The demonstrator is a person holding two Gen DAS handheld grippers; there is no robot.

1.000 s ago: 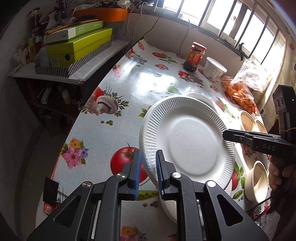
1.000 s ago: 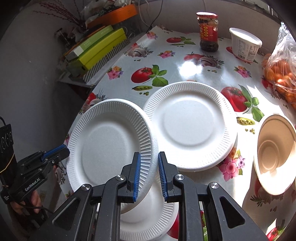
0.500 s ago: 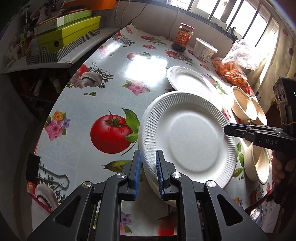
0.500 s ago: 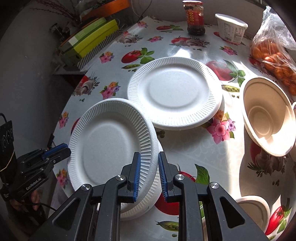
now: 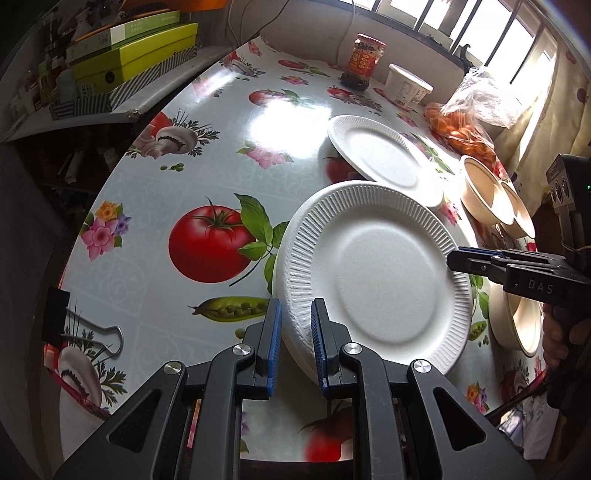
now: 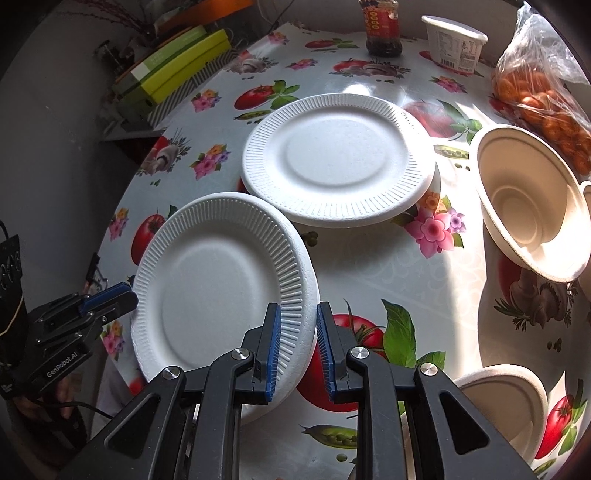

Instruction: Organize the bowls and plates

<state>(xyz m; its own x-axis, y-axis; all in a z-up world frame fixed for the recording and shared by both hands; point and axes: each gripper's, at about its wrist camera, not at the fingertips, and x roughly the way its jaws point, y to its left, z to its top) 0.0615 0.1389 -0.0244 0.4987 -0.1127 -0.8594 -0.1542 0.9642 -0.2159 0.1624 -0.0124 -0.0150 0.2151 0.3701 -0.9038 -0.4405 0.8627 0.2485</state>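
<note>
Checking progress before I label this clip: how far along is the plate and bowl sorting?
Done: little that shows. One white plate lies flat on the table, possibly atop another.
In hand: the left gripper and right gripper both clamp opposite rim edges of a second white plate, above another plate underneath.
Left: the tan bowls sit scattered along the table's right side, most unstacked.

The held plate hides whatever lies under it. Right of the tool, a bowl is half covered by the gripper arm. The jar's top is cut off.
</note>
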